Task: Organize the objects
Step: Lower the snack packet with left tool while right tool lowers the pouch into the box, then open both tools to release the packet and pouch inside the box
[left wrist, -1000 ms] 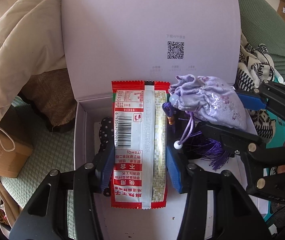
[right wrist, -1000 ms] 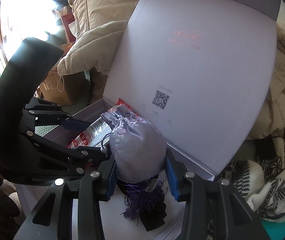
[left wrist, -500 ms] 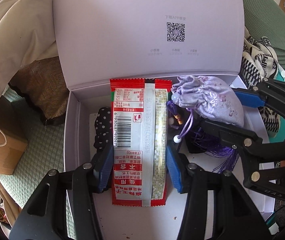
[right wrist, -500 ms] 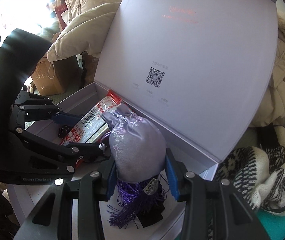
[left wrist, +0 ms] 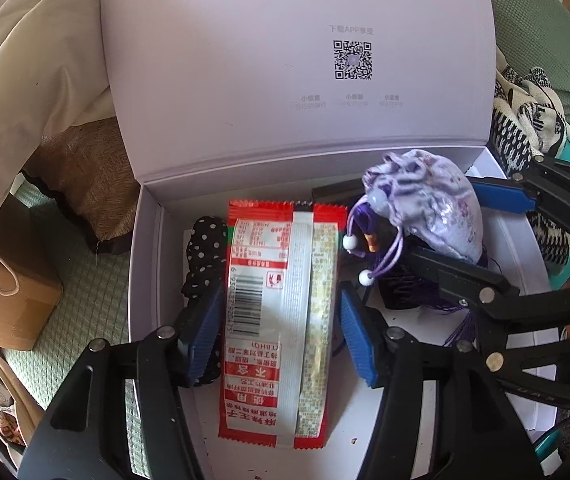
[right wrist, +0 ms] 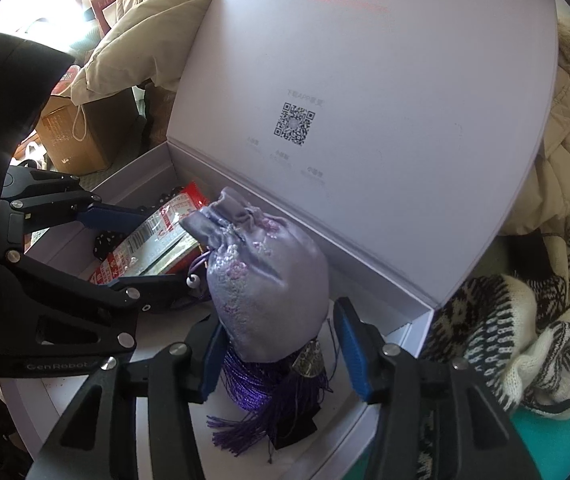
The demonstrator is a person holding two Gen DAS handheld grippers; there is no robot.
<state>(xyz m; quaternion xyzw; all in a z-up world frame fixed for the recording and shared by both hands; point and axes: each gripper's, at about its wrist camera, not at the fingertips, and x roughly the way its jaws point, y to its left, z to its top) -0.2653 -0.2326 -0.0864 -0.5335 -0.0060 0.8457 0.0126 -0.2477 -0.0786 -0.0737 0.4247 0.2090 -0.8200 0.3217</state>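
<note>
My red snack packet (left wrist: 279,320) lies flat on the floor of the open white box (left wrist: 145,280), barcode side up, its long edges running between the two blue pads of my left gripper (left wrist: 281,336). Those jaws are opening: the right pad stands clear of the packet with a gap showing, and the left pad sits just beside the packet's edge, so I read nothing as pinched there. Under the left pad and the packet's left side, a black cloth with white dots (left wrist: 205,248) rests on the box floor.

To the right of the packet, the lilac drawstring pouch (right wrist: 265,280) sits inside the same box, its gathered mouth tipped toward the packet and its purple tassel (right wrist: 253,400) spilling out below it over a small dark thing I cannot make out. My right gripper (right wrist: 281,344) straddles the pouch and its jaws are opening too; the right pad is plainly off the fabric, the left pad close against it, no squeeze visible.

The box lid (right wrist: 365,100) stands up behind everything, a QR code (right wrist: 295,124) printed on its inner face. Around the box: a cream padded coat (left wrist: 25,60), a brown paper bag (left wrist: 1,300), and a black-and-white knit (right wrist: 525,340).
</note>
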